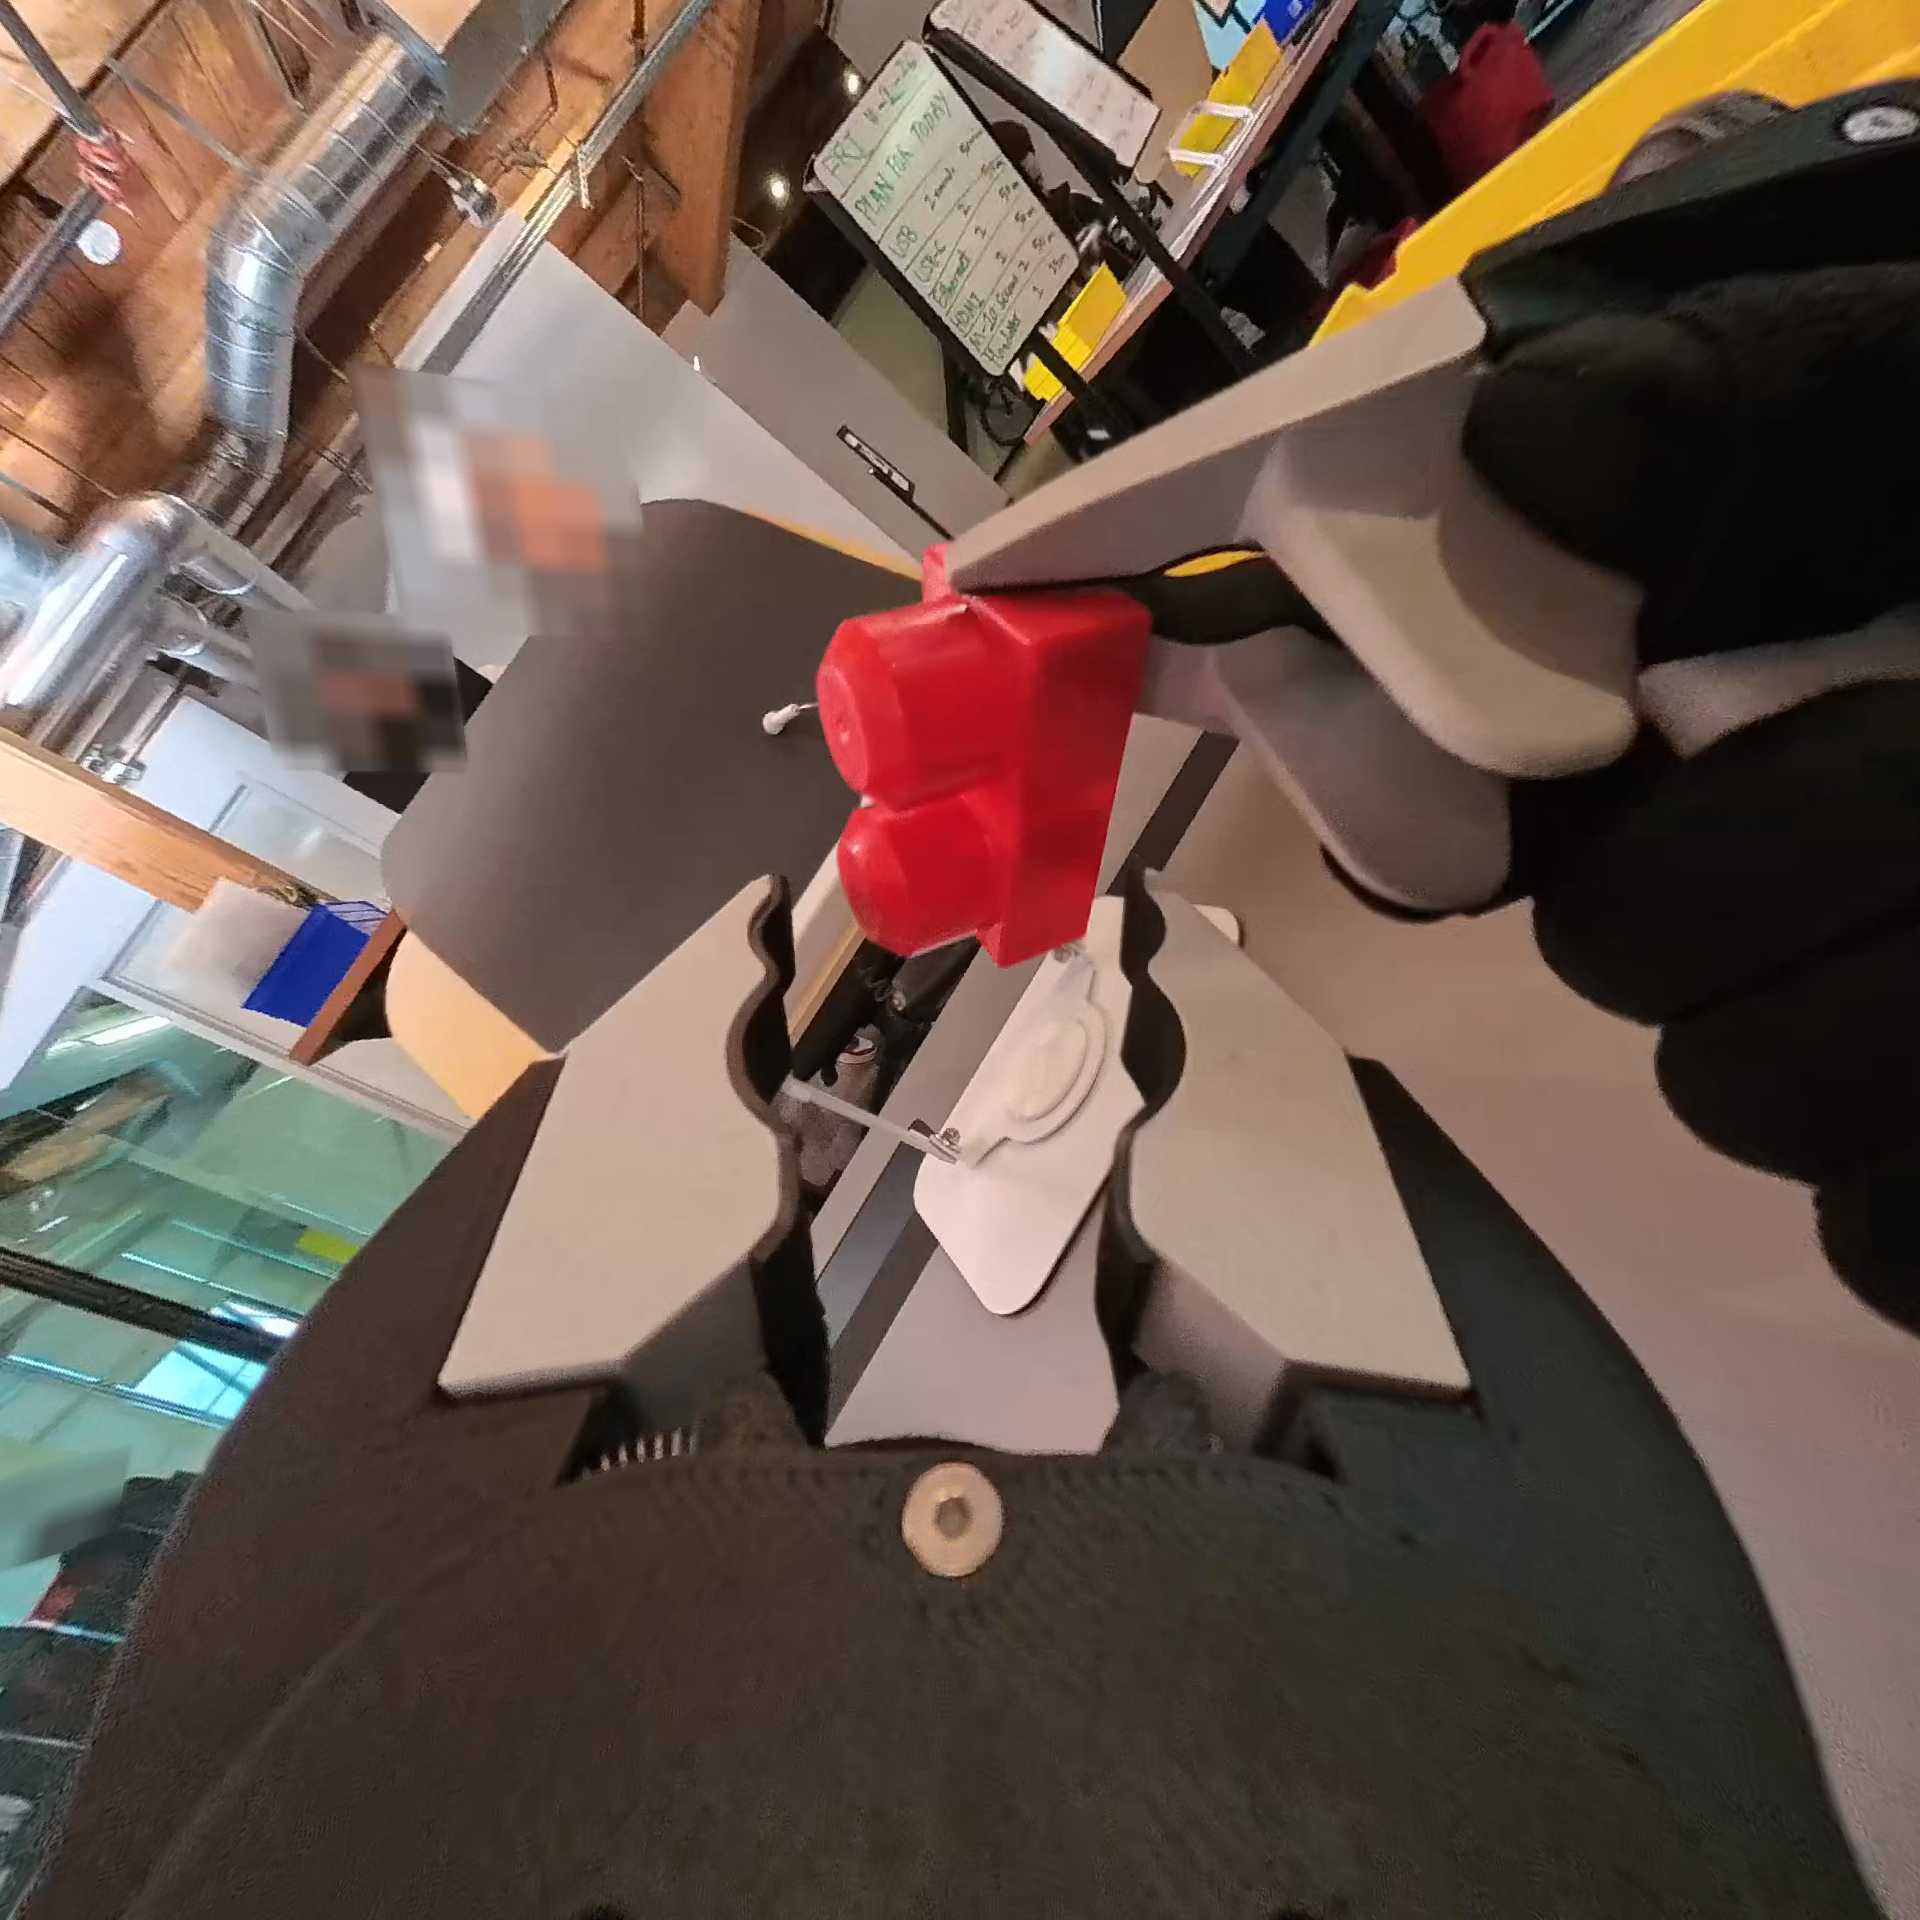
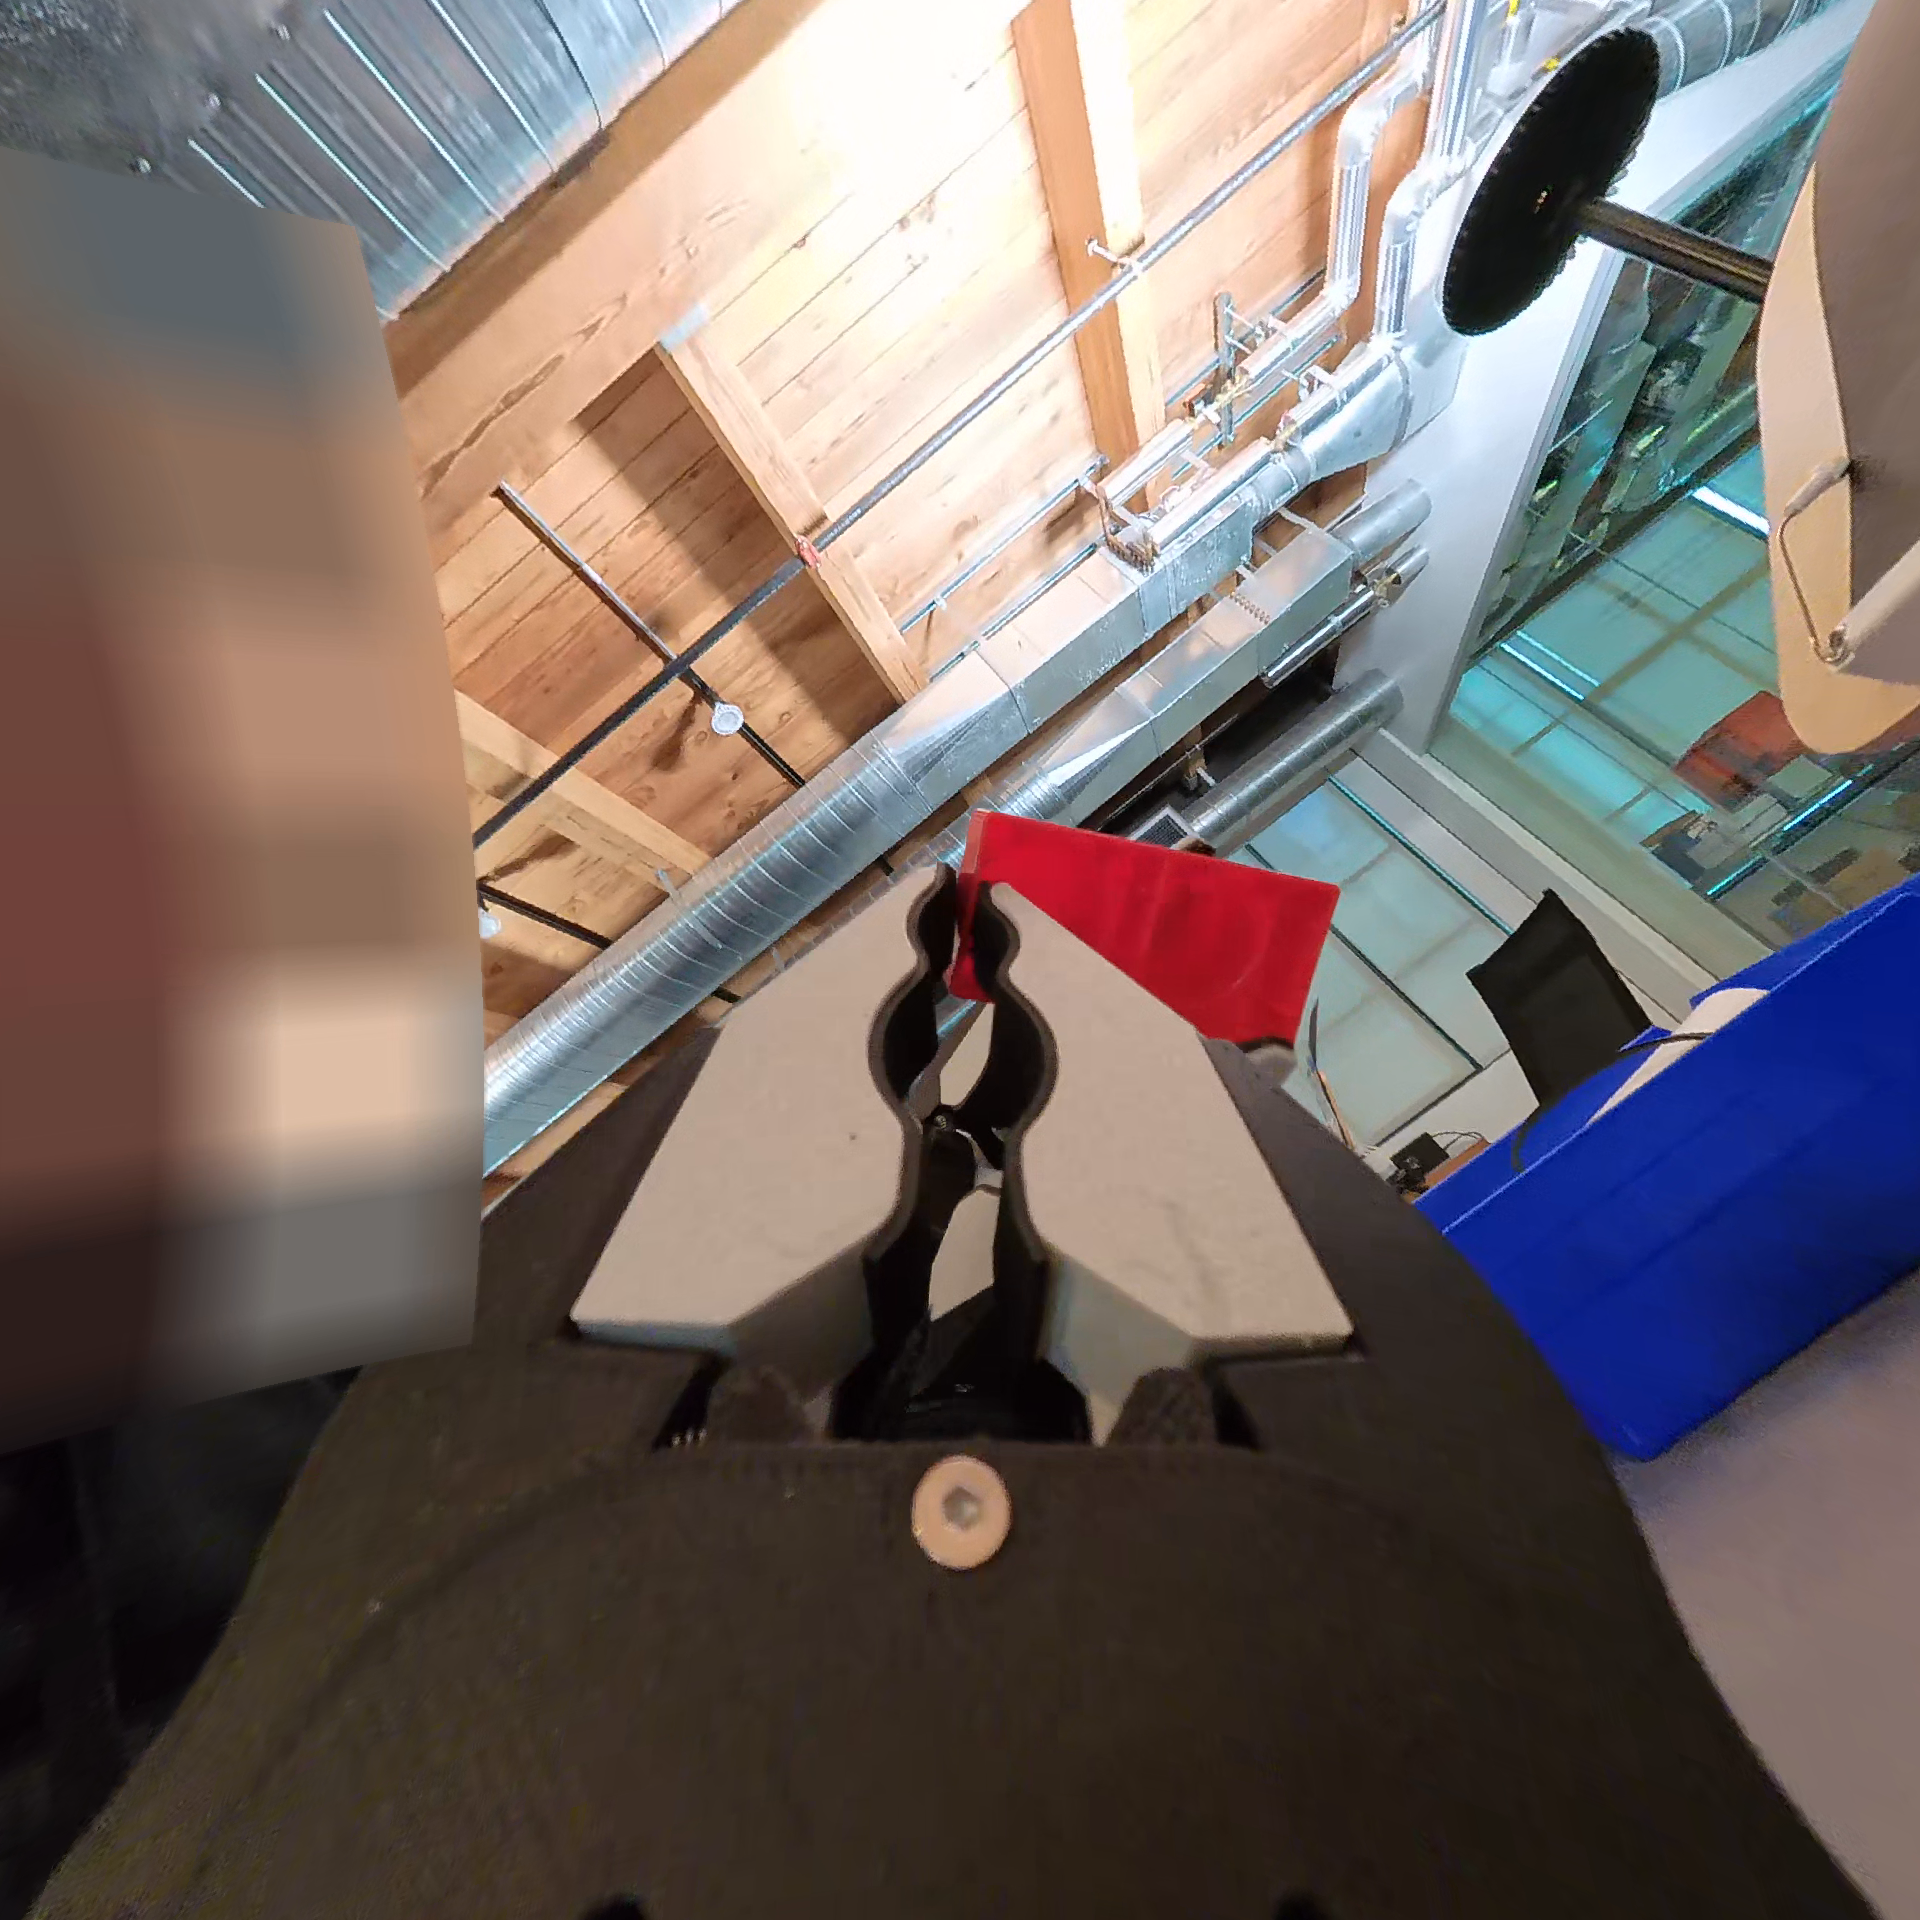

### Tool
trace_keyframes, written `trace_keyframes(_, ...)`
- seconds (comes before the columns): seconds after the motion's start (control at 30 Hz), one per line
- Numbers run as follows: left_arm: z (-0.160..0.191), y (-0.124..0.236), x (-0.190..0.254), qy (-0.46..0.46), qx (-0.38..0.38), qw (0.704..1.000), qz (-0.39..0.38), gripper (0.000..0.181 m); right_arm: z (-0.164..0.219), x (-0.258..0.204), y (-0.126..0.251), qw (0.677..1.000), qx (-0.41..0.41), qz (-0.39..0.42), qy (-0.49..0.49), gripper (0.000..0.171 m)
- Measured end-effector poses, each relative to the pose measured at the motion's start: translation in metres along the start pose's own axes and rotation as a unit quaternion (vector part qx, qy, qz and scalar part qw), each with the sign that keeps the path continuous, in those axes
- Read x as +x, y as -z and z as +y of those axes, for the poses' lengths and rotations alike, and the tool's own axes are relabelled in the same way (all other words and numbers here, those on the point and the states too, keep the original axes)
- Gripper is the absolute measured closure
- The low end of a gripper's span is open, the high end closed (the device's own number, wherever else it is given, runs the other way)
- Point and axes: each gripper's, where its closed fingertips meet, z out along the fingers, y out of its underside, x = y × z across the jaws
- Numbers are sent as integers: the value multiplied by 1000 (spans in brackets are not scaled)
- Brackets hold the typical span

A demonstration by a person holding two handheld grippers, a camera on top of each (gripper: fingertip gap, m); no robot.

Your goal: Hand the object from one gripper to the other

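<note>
2 grippers — right gripper (image 2: 971, 894) pinches red block (image 1: 977, 769) (2 studs), left gripper (image 1: 961, 904) spread.

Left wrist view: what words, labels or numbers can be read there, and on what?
Whiteboard: handwritten green and black lines; I do not copy writing out.
Second whiteboard behind it: faint marks, too small to read.
Dark plate on grey panel: too small.
Red block: no readable marking.

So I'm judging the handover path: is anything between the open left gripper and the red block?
Nothing visible. The red block, pinched by the right gripper, hangs just beyond the open left gripper, with only clear air between.
</note>
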Motion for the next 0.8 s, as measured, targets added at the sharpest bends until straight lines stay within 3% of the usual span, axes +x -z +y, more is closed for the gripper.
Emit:
trace_keyframes(0.13, -1, -5, 1, -6, -8, 1000, -10, 131, 2, 0, -1, 1000, 9, -2, -8, 171)
trace_keyframes(0.33, -2, -5, 0, -7, -9, 1000, -7, 132, 6, -2, -4, 1000, 6, -9, -14, 170)
trace_keyframes(0.47, 0, -3, -2, 0, -11, 1000, 12, 133, 2, 4, -4, 1000, 2, 2, -17, 150)
trace_keyframes(0.67, 12, -1, -3, 25, -31, 996, 75, 132, 3, 9, -2, 999, -36, 32, 5, 133)
trace_keyframes(0.8, 20, 4, -1, 61, -52, 983, 167, 133, 7, 15, 4, 992, -93, 67, 51, 128)
